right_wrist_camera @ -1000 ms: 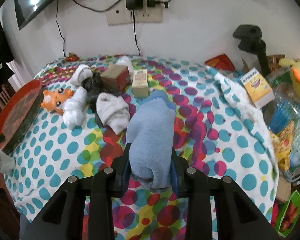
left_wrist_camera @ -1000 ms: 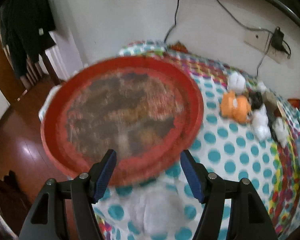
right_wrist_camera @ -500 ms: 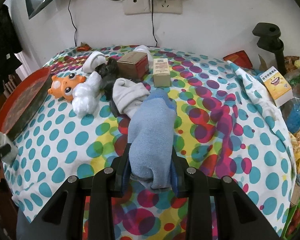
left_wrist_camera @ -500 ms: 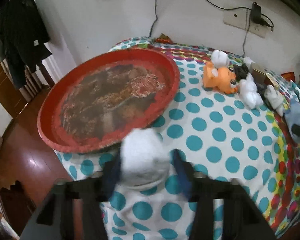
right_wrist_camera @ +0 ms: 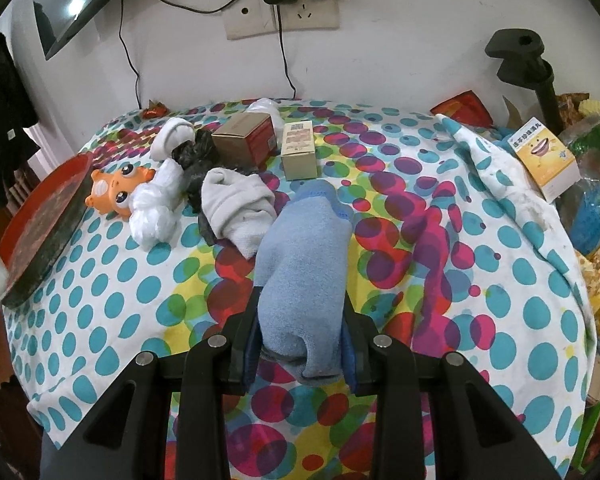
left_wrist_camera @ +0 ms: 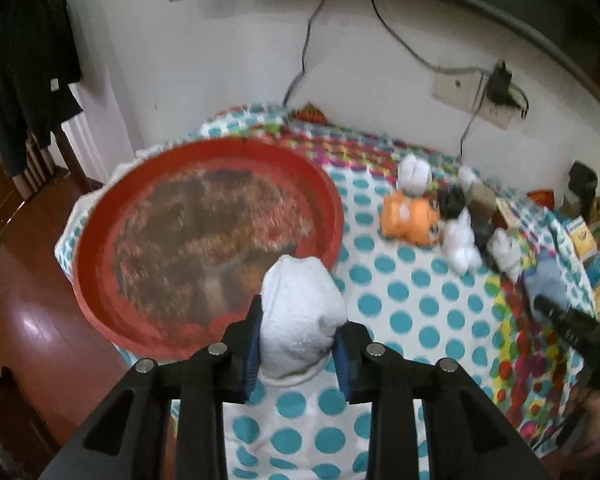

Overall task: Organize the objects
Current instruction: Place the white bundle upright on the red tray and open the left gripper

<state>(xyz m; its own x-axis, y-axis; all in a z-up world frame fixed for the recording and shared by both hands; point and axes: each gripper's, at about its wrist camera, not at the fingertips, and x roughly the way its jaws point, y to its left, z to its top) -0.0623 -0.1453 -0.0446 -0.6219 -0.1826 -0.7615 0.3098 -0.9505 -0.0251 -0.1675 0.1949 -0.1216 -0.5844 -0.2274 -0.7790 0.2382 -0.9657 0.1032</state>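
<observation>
A rolled white sock (left_wrist_camera: 296,292) sits between the blue pads of my left gripper (left_wrist_camera: 298,332). The jaws are closing and the pads press on the sock's sides. It hangs just above the near rim of the round red tray (left_wrist_camera: 336,216). My right gripper (right_wrist_camera: 300,308) is shut on a light blue sock (right_wrist_camera: 304,248), whose far end lies over the dotted tablecloth (right_wrist_camera: 112,304). The left wrist view shows the blue sock (left_wrist_camera: 546,280) at the right edge. The red tray (right_wrist_camera: 40,216) stands at the table's left end in the right wrist view.
An orange toy (right_wrist_camera: 114,190), white socks (right_wrist_camera: 236,204), a black bundle (right_wrist_camera: 196,156) and two small boxes (right_wrist_camera: 298,150) cluster at the back middle. A yellow box (right_wrist_camera: 546,160) and packets crowd the right side. The wall with sockets lies behind; wooden floor (left_wrist_camera: 20,320) drops off left.
My left gripper went from open over the white sock to closed on it and lifted it beside the tray. The right gripper kept its hold on the blue sock.
</observation>
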